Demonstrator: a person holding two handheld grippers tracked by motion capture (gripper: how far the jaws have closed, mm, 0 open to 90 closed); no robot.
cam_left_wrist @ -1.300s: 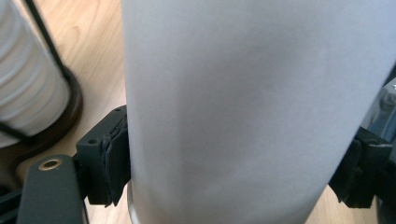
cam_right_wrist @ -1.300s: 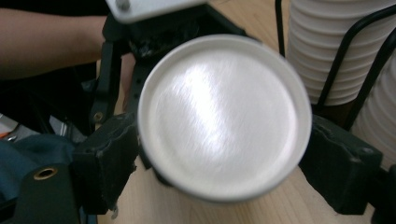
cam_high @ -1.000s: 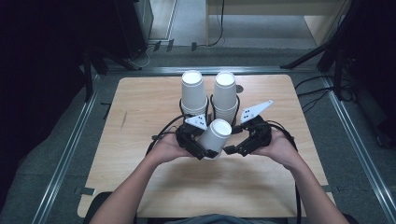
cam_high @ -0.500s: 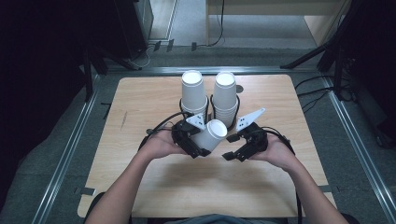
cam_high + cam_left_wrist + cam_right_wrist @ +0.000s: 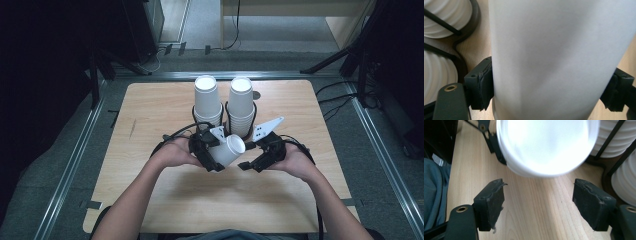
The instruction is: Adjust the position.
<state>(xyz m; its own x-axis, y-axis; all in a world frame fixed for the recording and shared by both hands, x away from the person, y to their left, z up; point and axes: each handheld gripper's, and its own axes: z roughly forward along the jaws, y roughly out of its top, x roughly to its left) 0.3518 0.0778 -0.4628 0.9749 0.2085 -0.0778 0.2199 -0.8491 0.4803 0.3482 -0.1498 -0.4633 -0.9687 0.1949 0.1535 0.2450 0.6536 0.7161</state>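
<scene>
Left tongs (image 5: 216,156) clench a tilted white cup (image 5: 227,150) mid-table (bare wood all round); right tongs (image 5: 251,161) gape beside its rim.

Overhead light, table (image 5: 150,200) bright, surroundings dark; cup (image 5: 546,145) overexposed, blurred (right gripper view); soft shadows.

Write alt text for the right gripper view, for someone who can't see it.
A white paper cup points its open mouth at the camera, just beyond the open right gripper. Pale wooden table lies below, with stacked cups in black wire holders at right.
</scene>
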